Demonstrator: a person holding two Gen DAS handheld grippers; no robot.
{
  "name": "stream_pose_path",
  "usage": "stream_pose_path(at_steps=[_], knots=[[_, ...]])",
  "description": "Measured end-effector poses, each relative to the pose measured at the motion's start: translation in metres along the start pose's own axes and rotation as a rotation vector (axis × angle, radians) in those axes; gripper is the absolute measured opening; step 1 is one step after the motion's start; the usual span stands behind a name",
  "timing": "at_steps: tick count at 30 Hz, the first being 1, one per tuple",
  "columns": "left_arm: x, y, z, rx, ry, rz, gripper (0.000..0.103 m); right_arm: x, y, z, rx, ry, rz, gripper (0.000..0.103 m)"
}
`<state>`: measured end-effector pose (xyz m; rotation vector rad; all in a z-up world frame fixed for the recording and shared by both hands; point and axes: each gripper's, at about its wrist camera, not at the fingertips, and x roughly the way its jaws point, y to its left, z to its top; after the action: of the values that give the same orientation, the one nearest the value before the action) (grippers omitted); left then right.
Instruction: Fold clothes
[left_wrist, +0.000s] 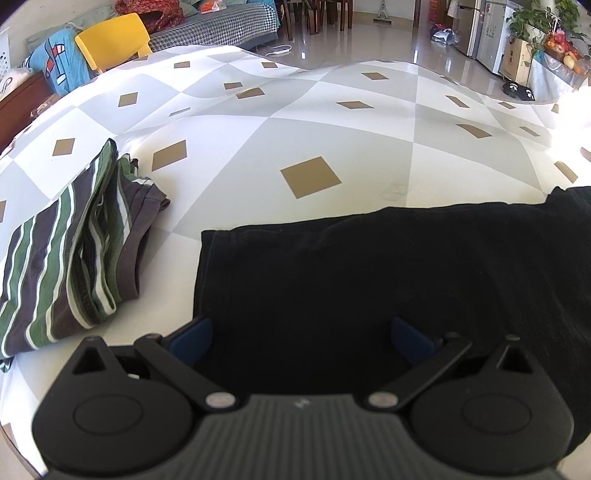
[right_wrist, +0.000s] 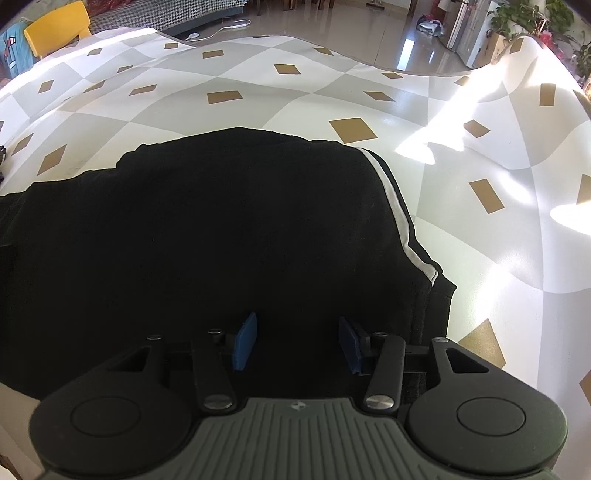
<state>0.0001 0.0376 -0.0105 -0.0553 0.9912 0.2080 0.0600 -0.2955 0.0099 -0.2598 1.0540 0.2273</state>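
Lying flat on the checked cloth (right_wrist: 258, 110), black garment (right_wrist: 221, 229), white side stripe (right_wrist: 395, 214).

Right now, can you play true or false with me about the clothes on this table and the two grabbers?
1. The black garment lies on a checked tablecloth. True.
2. The striped garment is red and yellow. False: it has green, dark and white stripes.
3. The left gripper has its blue pads spread wide over the black garment. True.
4. The right gripper is holding the striped garment. False: only the black garment lies under it, and its pads stand apart.
5. The black garment has a white stripe along one edge. True.
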Motion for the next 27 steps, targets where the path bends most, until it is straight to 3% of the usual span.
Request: stream_pose_path(at_steps=[10, 16, 20, 25, 27], knots=[[-0.003, 0.017, 0.0, -0.053, 0.016, 0.012, 0.103, -0.011, 0.01, -0.007, -0.052, 0.033, -0.001, 0.047], [-0.031, 0.007, -0.013, -0.026, -0.043, -0.021, 0.103, -0.023, 0.011, 0.004, -0.018, -0.099, -0.019, 0.047], [-0.043, -0.004, -0.029, 0.024, -0.033, -0.047, 0.103, -0.023, 0.013, 0.011, 0.034, -0.146, 0.003, 0.047], [-0.038, -0.004, -0.049, 0.035, 0.031, -0.044, 0.103, -0.005, 0.011, 0.014, 0.069, -0.081, -0.023, 0.047], [-0.04, -0.003, -0.053, 0.052, 0.016, -0.042, 0.103, 0.002, 0.009, 0.015, 0.086, -0.056, -0.032, 0.052]])
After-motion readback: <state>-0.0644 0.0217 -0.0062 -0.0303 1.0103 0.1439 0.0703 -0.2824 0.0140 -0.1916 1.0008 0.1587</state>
